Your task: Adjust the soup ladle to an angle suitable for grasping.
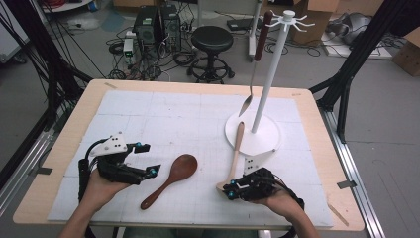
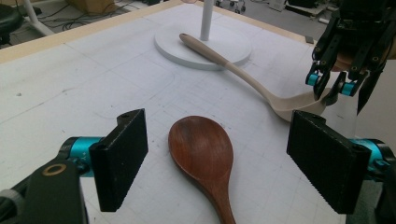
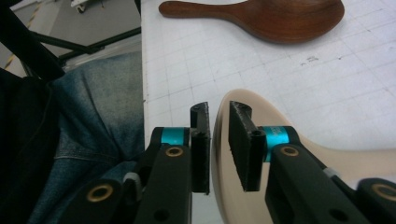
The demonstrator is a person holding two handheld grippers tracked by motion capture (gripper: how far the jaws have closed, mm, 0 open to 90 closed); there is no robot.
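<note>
Working across the worktop (image 1: pixel 64 148), we are handling spoons near the white hanging stand (image 1: pixel 255 133), which is already carrying a dark-handled metal spoon (image 1: pixel 256 59) on one hook. We are judging that the pale wooden spoon (image 1: pixel 234 154) is going up there next; it is lying with its handle end resting on the stand's base and its bowl toward us. Our right claw (image 3: pixel 218 149) is straddling the rim of that bowl, its pads standing slightly parted rather than pinching, so we are not gripping it. Our left claw (image 2: pixel 229 156) is hovering wide open and empty over the dark wooden spoon (image 2: pixel 204 154), likely readying a pickup.
</note>
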